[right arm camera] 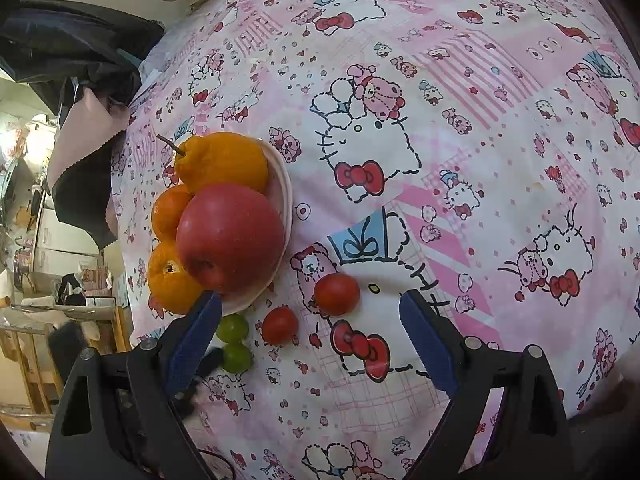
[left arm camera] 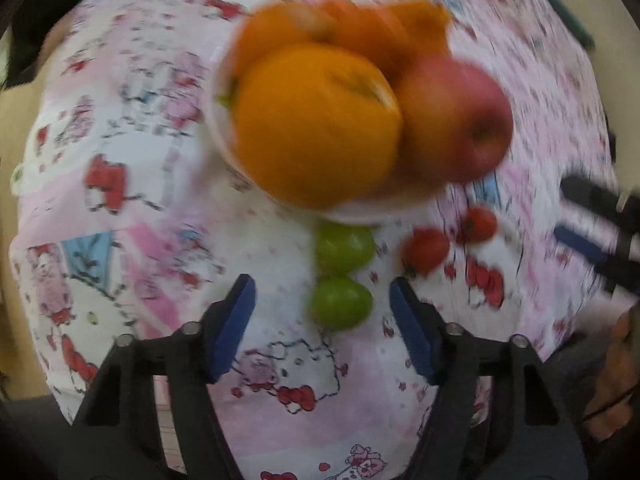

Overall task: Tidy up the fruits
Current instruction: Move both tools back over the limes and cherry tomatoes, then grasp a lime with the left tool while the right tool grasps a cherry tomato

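**Green fruit between the pads, a heaped plate just behind**

Nearest to me, the left tool (left arm camera: 322, 312) points steeply down at the patterned cloth (left arm camera: 140, 184), its blue pads apart with the nearer green fruit (left arm camera: 340, 304) sitting between them, touched by neither; so it is released, not grasping. The left wrist view is smeared, which makes me think the approach is hurried. The fruit is small, round and probably slick, and on soft cloth it could squirt out sideways if the pads close off-centre. The second green fruit (left arm camera: 344, 246) lies just beyond, almost touching the first, so a nudge could send both rolling.

A little to the right lie two small tomatoes (right arm camera: 337, 294) and (right arm camera: 280, 325), loose on the cloth and free to roll if the fabric is tugged. The right tool (right arm camera: 310, 330) hangs above them with its pads wide apart, holding nothing; its left pad sits close to the plate (right arm camera: 286, 192) in that view.

Farther back, the plate is piled high: a red apple (right arm camera: 231, 236) in front, round oranges (left arm camera: 316, 128) and a knobbly stemmed one (right arm camera: 222, 162) behind. The heap looks top-heavy to me. Any bump to the rim, or another fruit added carelessly, could tip the apple off.
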Tool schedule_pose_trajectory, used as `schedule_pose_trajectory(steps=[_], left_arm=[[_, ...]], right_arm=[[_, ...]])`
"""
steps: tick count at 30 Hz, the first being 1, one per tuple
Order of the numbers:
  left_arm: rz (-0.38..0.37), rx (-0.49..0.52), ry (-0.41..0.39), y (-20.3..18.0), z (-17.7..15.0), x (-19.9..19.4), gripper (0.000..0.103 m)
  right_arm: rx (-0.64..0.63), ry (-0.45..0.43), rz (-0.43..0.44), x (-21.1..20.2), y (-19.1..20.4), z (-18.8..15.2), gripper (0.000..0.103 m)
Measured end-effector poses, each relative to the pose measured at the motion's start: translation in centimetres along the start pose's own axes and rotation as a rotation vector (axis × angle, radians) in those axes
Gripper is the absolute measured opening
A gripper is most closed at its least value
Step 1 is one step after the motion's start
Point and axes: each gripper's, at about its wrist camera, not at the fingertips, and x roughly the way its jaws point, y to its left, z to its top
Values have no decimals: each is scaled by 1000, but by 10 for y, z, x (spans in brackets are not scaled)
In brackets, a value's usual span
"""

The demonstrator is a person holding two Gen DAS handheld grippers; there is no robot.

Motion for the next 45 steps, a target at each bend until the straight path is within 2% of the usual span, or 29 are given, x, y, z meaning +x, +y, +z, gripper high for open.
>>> schedule_pose_trajectory(steps=[4,9,10,12,14,18,21,25,33,35,45], left_arm=[[47,97,-17,-20,-3,6,58],[64,135,10,-29,-6,13,58],[72,143,11,-30,-7,14,56],[86,153,11,-33,-7,15,38],[68,146,17,-33,-8,15,29],[77,138,14,-31,-11,8,29],[49,112,9,-24,-15,-3,29],[24,87,-27,-13,-21,-23,29],[32,56,-90,-1,-17,-44,29],[32,54,-95,0,-14,-46,29],[52,35,-115,1,-14,-48,29]], right_arm=[[9,0,-6,2,-3,1,93],[7,12,-33,8,-4,2,93],[2,14,-40,9,-4,2,93],[-11,14,-55,11,-2,2,93],[-23,18,-70,15,-1,3,93],[-53,42,-143,30,1,5,93],[-82,83,-186,45,2,5,92],[-110,108,-241,59,4,4,76],[-221,146,-303,79,18,-5,57],[-228,148,-284,80,18,-5,35],[-169,99,-193,59,12,-2,36]])
